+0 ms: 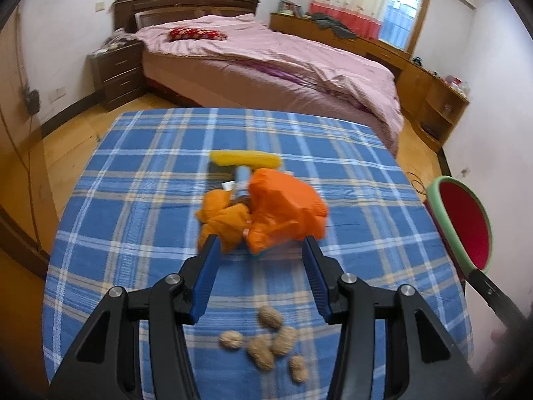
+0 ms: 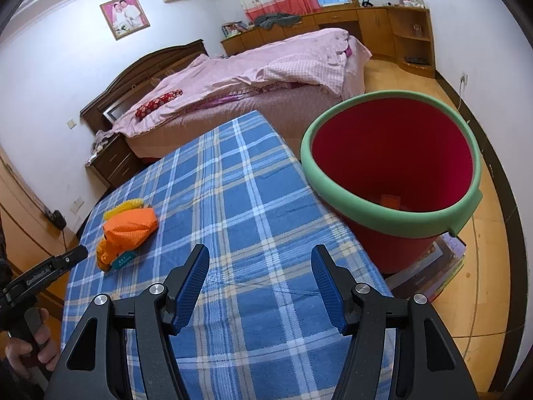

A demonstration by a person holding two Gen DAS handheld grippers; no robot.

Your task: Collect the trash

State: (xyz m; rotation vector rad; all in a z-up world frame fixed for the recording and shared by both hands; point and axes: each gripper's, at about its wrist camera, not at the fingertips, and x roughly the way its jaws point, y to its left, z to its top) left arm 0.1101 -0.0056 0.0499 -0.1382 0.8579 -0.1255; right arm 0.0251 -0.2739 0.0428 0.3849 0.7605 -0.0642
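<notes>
A pile of trash lies mid-table: crumpled orange plastic bags (image 1: 279, 210), a yellow corn cob (image 1: 246, 160) and a small blue tube (image 1: 241, 180). Several peanuts (image 1: 269, 340) lie nearer, below my left gripper (image 1: 260, 243), which is open and empty just short of the orange bags. The pile also shows in the right wrist view (image 2: 128, 233). My right gripper (image 2: 260, 253) is open and empty above the table, left of the red bin with a green rim (image 2: 393, 173). The bin also shows at the right edge of the left wrist view (image 1: 466, 223).
The table has a blue plaid cloth (image 1: 150, 180). A bed with pink bedding (image 1: 266, 63) stands behind it, a dark nightstand (image 1: 116, 73) to the left, wooden cabinets (image 1: 433, 100) at right. The bin stands on books (image 2: 443, 263) off the table's right edge.
</notes>
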